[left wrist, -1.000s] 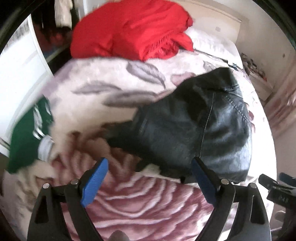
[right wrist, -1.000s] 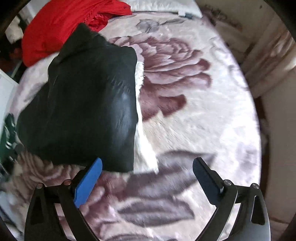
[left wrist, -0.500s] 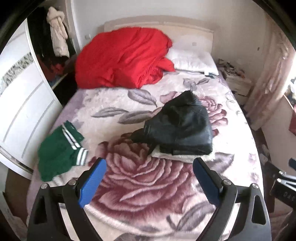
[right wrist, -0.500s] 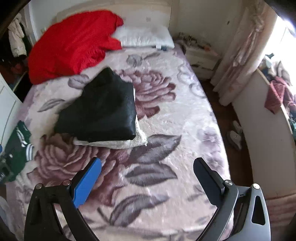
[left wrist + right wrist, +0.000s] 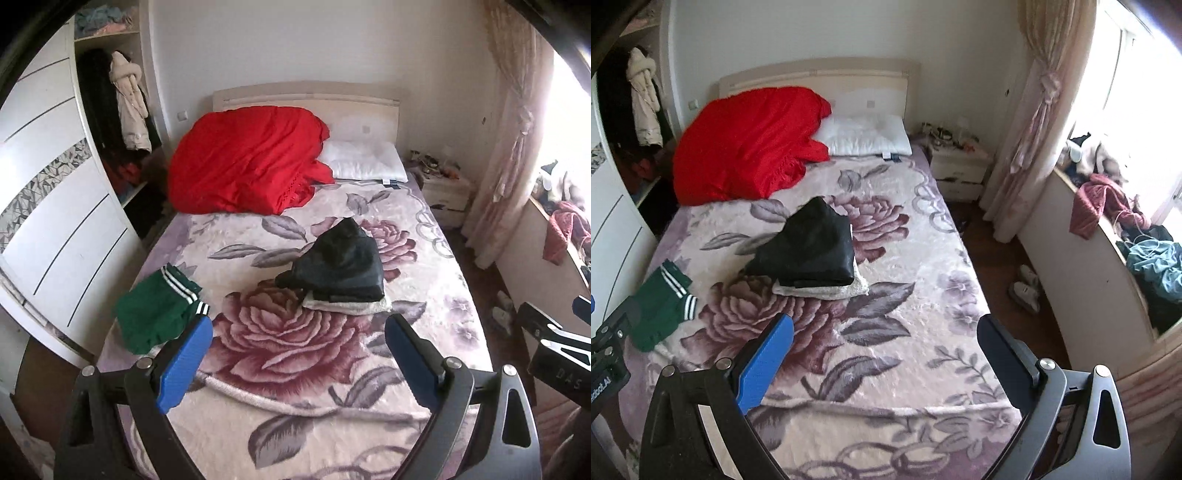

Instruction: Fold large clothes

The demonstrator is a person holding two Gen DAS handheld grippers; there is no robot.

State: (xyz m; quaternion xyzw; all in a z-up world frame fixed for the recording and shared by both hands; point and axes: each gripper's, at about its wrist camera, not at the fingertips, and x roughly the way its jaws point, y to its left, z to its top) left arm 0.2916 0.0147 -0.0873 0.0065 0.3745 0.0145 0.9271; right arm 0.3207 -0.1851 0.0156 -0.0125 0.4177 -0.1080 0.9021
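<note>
A folded black leather jacket with white fleece lining (image 5: pixel 338 275) lies in the middle of the bed (image 5: pixel 295 369); it also shows in the right wrist view (image 5: pixel 809 251). A folded green garment with white stripes (image 5: pixel 157 314) lies at the bed's left edge, also in the right wrist view (image 5: pixel 663 304). My left gripper (image 5: pixel 298 360) is open and empty, held back above the foot of the bed. My right gripper (image 5: pixel 885 356) is open and empty, also well back from the jacket.
A red blanket (image 5: pixel 247 162) and a white pillow (image 5: pixel 364 166) lie at the headboard. A white wardrobe (image 5: pixel 48 206) stands left of the bed. A nightstand (image 5: pixel 960 166), curtain (image 5: pixel 1034 122) and cluttered window ledge (image 5: pixel 1126 221) are on the right. Shoes (image 5: pixel 1027 288) lie on the floor.
Both grippers have pulled far back and up from the jacket, so the whole bed and room now show. The folded jacket stays in place on the bed.
</note>
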